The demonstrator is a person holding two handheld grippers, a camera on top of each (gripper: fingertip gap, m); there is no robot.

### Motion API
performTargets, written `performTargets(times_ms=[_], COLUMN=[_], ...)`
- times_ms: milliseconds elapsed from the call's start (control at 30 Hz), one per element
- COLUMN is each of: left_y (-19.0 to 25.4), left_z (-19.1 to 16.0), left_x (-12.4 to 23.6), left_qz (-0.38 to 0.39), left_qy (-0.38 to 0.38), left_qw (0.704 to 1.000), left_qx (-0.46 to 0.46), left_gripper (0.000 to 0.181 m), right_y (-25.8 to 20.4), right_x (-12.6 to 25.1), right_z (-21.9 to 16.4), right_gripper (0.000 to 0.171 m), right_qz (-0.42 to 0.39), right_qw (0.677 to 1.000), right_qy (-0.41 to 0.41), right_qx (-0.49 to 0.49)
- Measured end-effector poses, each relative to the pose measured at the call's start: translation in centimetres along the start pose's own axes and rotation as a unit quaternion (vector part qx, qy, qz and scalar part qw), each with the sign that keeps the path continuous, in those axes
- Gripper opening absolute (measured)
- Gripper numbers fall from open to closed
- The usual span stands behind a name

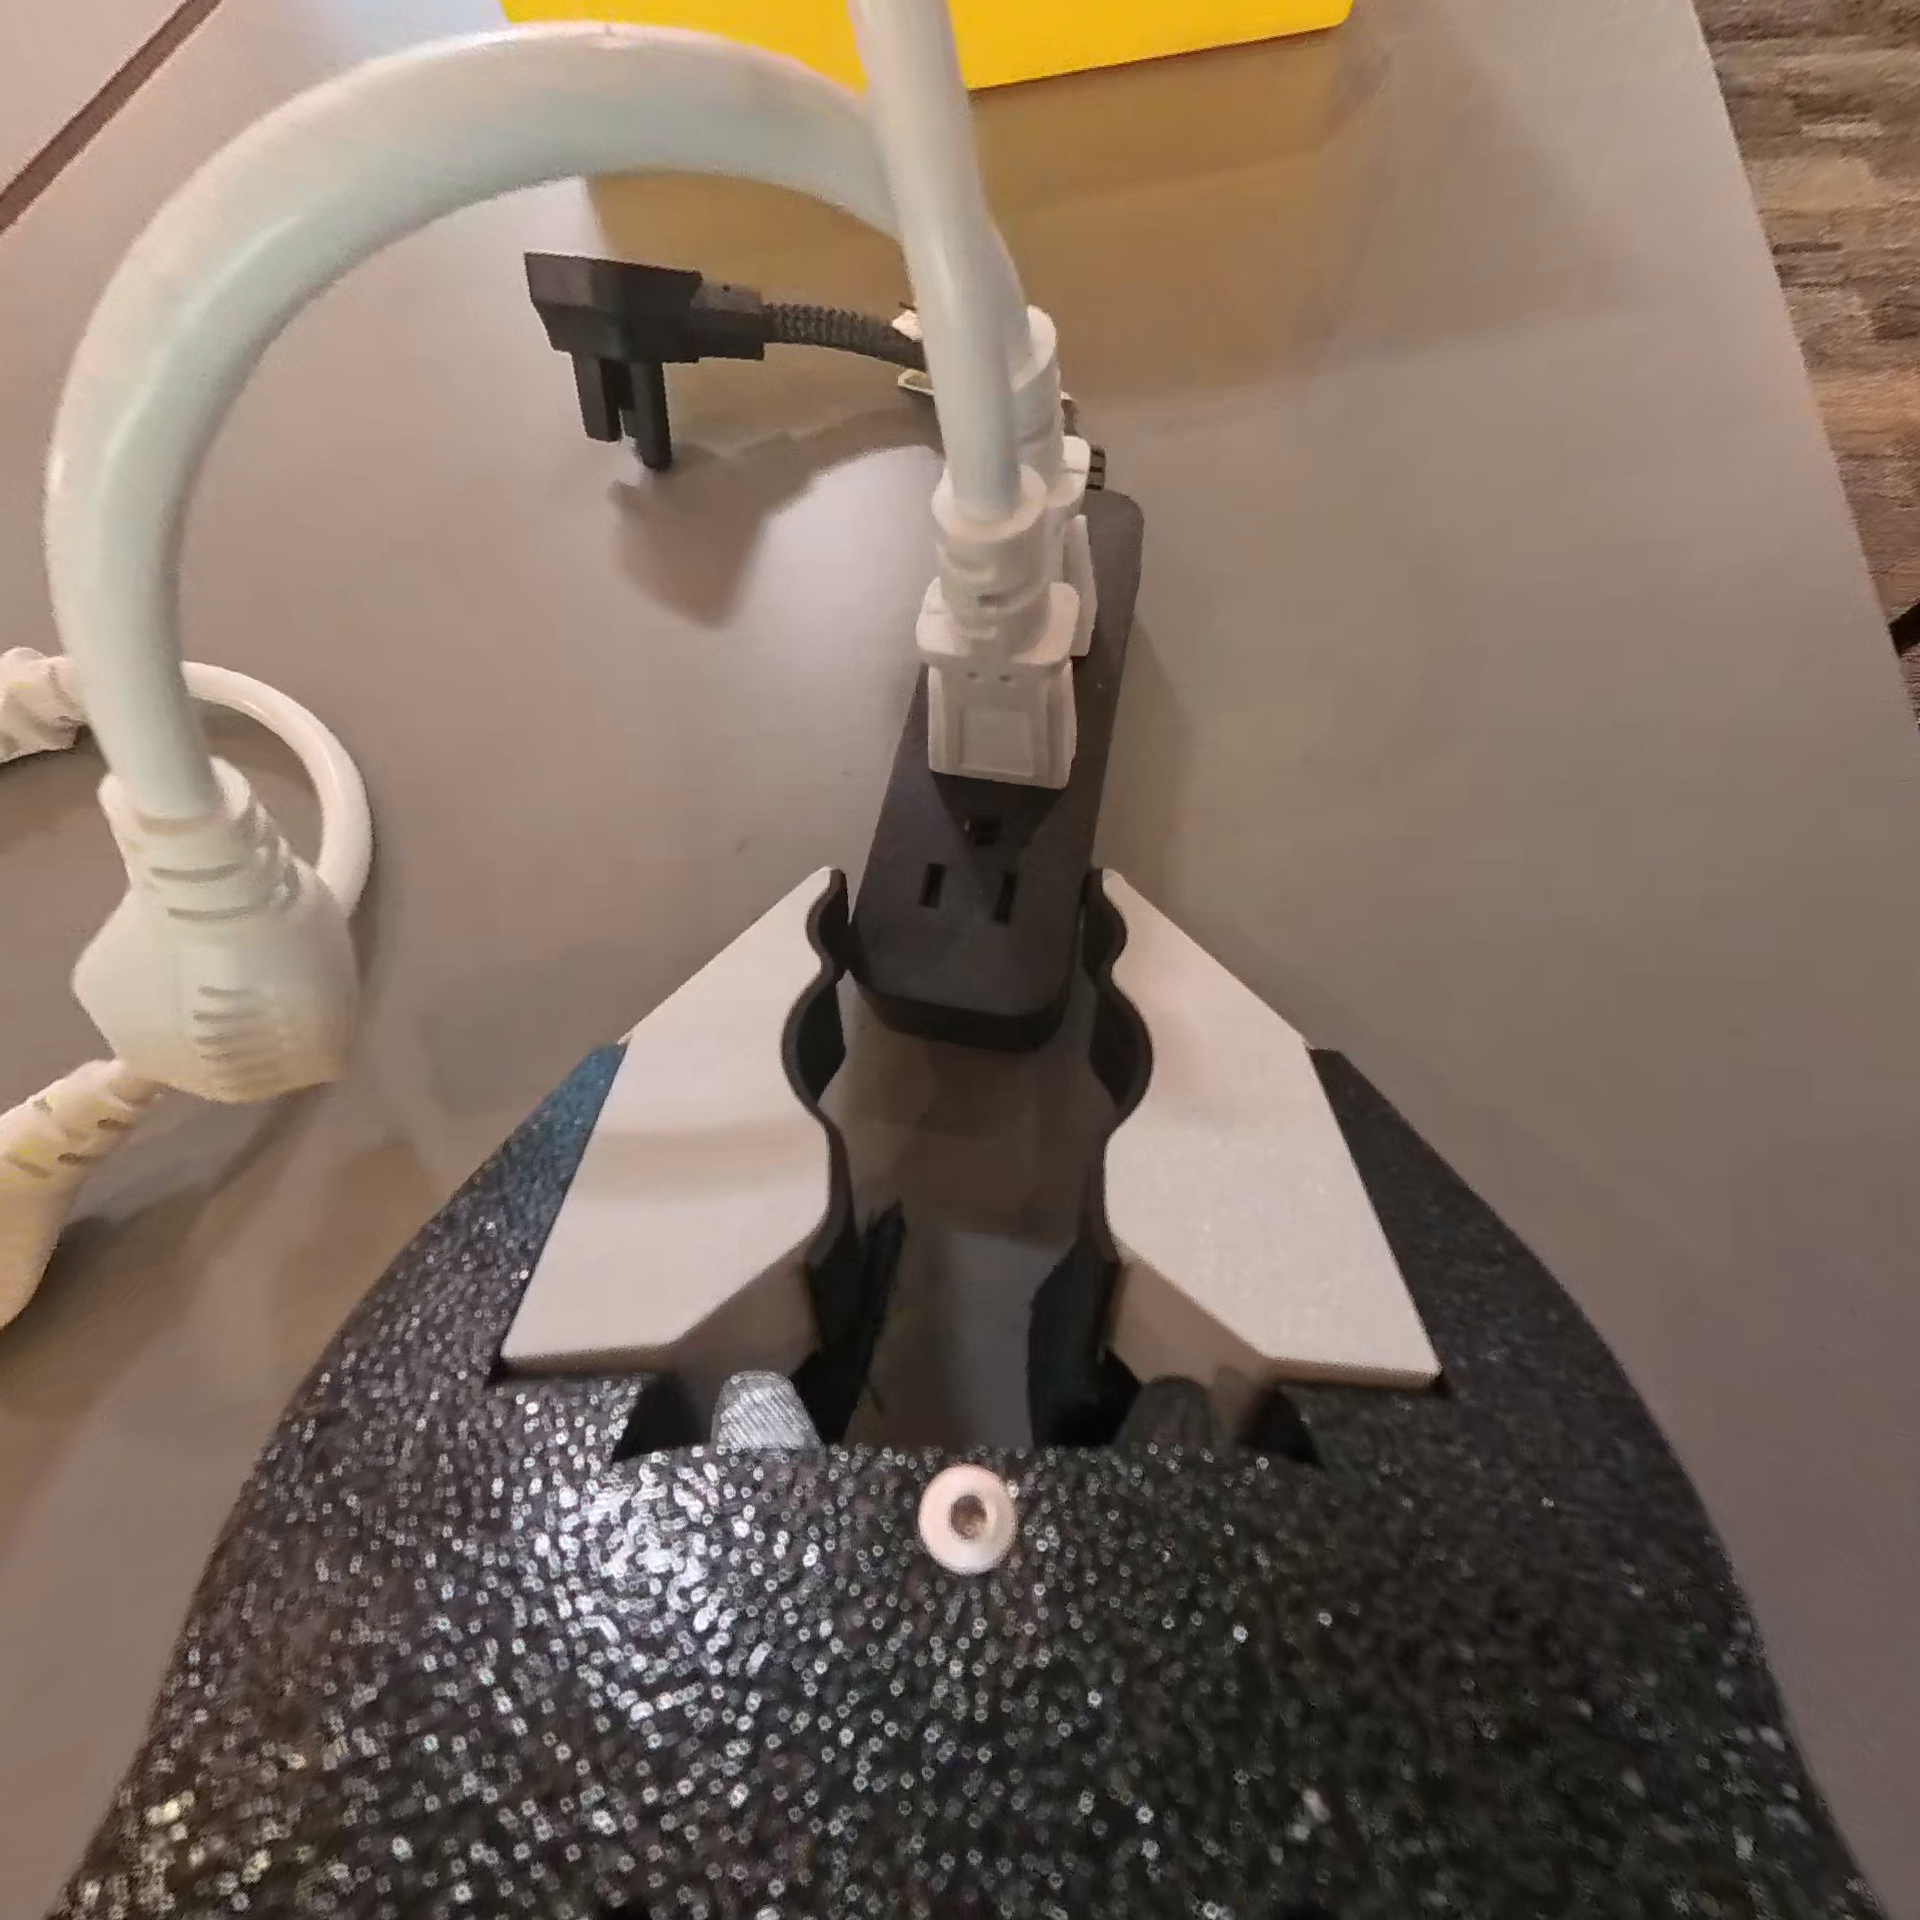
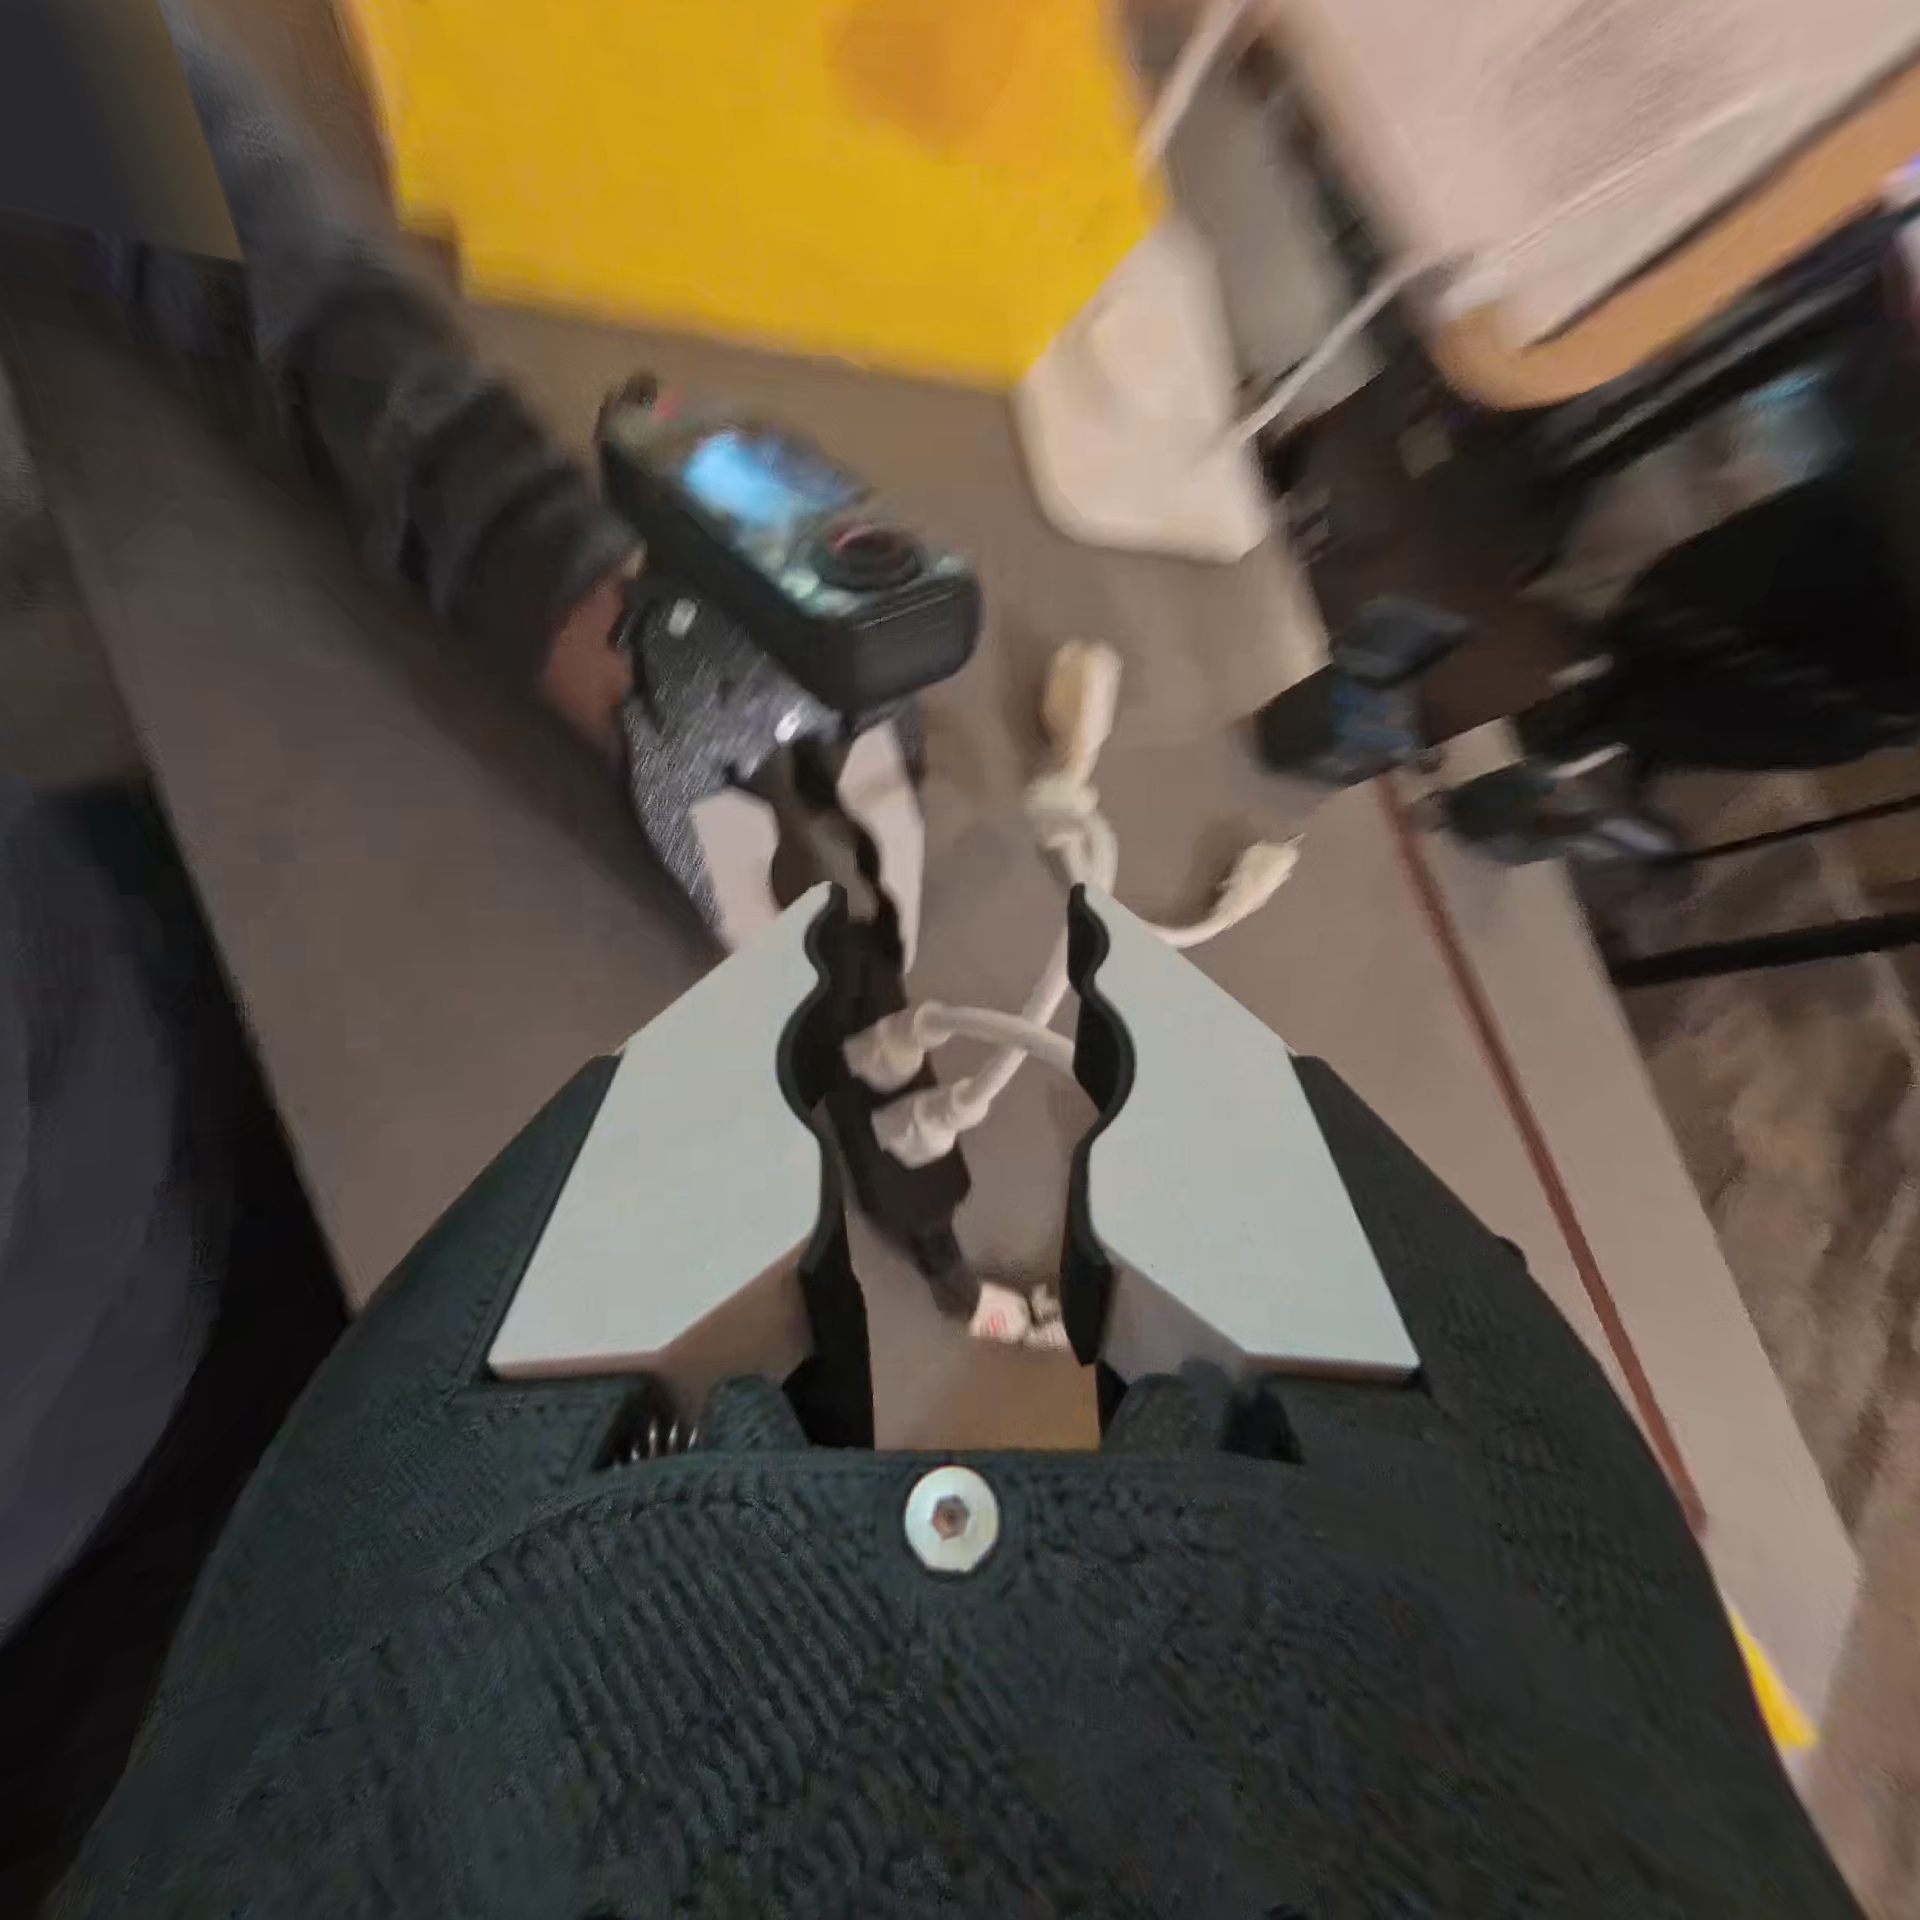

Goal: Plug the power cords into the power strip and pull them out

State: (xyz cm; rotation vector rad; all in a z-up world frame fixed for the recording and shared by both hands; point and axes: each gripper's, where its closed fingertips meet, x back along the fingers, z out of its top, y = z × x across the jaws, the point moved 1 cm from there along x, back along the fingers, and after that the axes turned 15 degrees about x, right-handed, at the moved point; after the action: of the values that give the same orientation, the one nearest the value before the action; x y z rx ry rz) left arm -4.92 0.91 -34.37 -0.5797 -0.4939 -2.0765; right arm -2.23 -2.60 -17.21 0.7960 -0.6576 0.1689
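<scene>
- Left tool (image 1: 966, 914) clamped the near end of the black power strip (image 1: 987, 831), flat on the grey desk (image 1: 1455, 727).
- Two white plugs (image 1: 997, 707) sat in the strip; a third (image 1: 208, 987) lay loose at left.
- Right tool (image 2: 951, 914) was open, empty, above the strip; view blurred.

The black power strip (image 1: 997, 821) lies flat on the grey table, its long side running away from the left wrist camera, its near end between the left gripper's fingers. The nearest outlet is bare. Beyond it, two white plugs (image 1: 1000, 717) stand upright in a row, their thick white cords (image 1: 940, 260) rising and arching off. A loose white plug (image 1: 213, 987) lies well to the left. The strip's own black plug (image 1: 623, 322) rests on the table farther back. In the blurred right wrist view the strip (image 2: 894, 1143) seems to carry two plugs.
</scene>
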Motion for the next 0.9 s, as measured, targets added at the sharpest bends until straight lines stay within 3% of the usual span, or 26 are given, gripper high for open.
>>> performTargets(times_ms=[100, 167, 233, 333, 500, 600, 700, 900], left_y=[0.0, 0.4, 1.0, 1.1, -1.1, -3.4, -5.3, -11.2], left_z=[-0.2, 0.0, 0.5, 1.6, 3.6, 5.0, 6.3, 5.5], left_x=[0.1, 0.4, 1.2, 2.3, 4.5, 7.0, 9.8, 11.2], left_qz=[0.010, 0.016, 0.018, 0.026, 0.057, 0.088, 0.080, 0.211], left_qy=[-0.003, 0.016, 0.051, 0.105, 0.197, 0.283, 0.372, 0.361], left_qw=[1.000, 0.999, 0.996, 0.992, 0.979, 0.954, 0.921, 0.906], left_qx=[-0.016, -0.043, -0.070, -0.068, -0.001, 0.040, 0.086, 0.065], left_gripper=[0.047, 0.058, 0.064, 0.076, 0.096, 0.097, 0.104, 0.097], right_y=[1.3, 2.2, 2.8, 4.3, 8.7, 12.3, 14.8, 13.3], right_x=[3.4, 5.8, 7.2, 7.7, 6.7, 4.8, 3.2, 0.3], right_z=[-1.8, -4.9, -8.3, -11.3, -11.5, -12.0, -13.7, -16.4], right_gripper=[0.043, 0.038, 0.035, 0.036, 0.032, 0.033, 0.033, 0.032], right_qz=[-0.215, -0.353, -0.429, -0.456, -0.457, -0.451, -0.459, -0.406], right_qw=[0.964, 0.899, 0.843, 0.821, 0.838, 0.856, 0.848, 0.853], right_qy=[0.132, 0.215, 0.259, 0.269, 0.252, 0.224, 0.239, 0.286], right_qx=[-0.083, -0.143, -0.194, -0.216, -0.158, -0.114, -0.111, -0.160])
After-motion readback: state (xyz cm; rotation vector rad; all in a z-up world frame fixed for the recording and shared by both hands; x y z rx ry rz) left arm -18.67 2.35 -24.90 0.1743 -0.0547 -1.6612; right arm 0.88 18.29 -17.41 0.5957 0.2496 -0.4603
